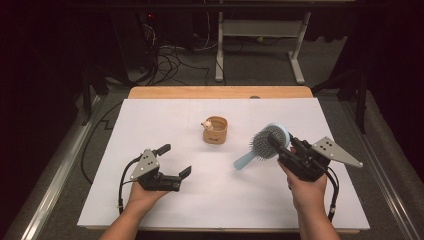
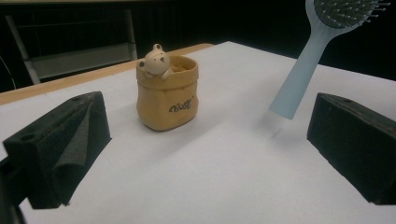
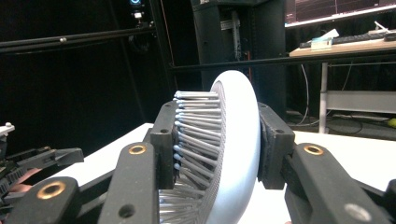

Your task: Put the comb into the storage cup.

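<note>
- The right gripper (image 1: 281, 144) is clamped on the head of a pale blue hairbrush (image 1: 263, 145), one jaw against the bristles and the other against the smooth back, as the right gripper view shows (image 3: 219, 154).
- The brush is held off the white board (image 1: 150, 115) on the right side, with its handle slanting down and left toward the middle.
- The left gripper (image 1: 176, 160) sits at the near left in the person's hand, jaws spread wide with nothing between them.
- A small tan pot (image 1: 215, 130) shaped like a sack stands upright near the middle of the board, toward the far side, with a little bear figure (image 2: 155, 60) peeking over its rim.
- From the left gripper view the pot (image 2: 167, 93) stands ahead between the open jaws, well apart from them, and the brush handle (image 2: 299, 70) hangs to its right.
</note>
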